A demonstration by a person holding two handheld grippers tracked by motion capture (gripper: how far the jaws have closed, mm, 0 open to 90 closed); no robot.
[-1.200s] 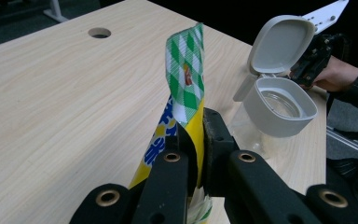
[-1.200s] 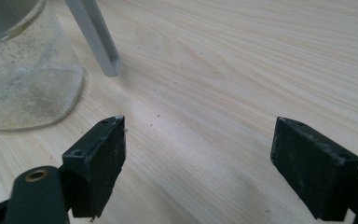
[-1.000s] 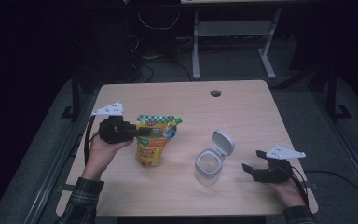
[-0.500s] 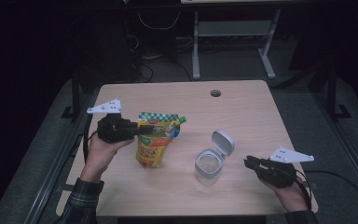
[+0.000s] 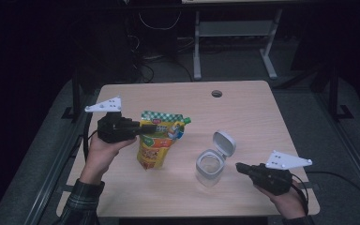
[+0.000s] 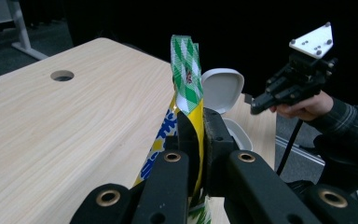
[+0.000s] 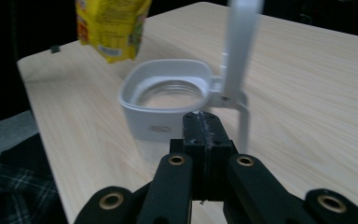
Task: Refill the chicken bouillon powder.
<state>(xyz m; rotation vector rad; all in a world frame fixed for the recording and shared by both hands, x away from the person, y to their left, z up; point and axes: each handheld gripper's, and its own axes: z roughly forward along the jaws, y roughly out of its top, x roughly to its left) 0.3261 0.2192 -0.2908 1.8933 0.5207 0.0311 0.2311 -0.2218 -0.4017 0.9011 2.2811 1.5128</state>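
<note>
My left gripper (image 5: 138,131) has its fingers (image 6: 186,140) clamped on the top edge of the pouch (image 5: 157,143), which hangs over the counter (image 5: 253,108) to the left of the jar (image 5: 209,168); seen from the right gripper, its bottom corner is clear of the wood. The pouch is soft foil and looks light. It will sag and swing, and the film may slip, so I judge the stiff sealed band just under the green-checked top to be the best hold. The jar stands open with its lid (image 5: 225,142) flipped up. It looks rigid but light and easy to tip. My right gripper (image 5: 242,168), just beside the jar, has just been closing, and its fingers (image 7: 205,128) are together on nothing.
</note>
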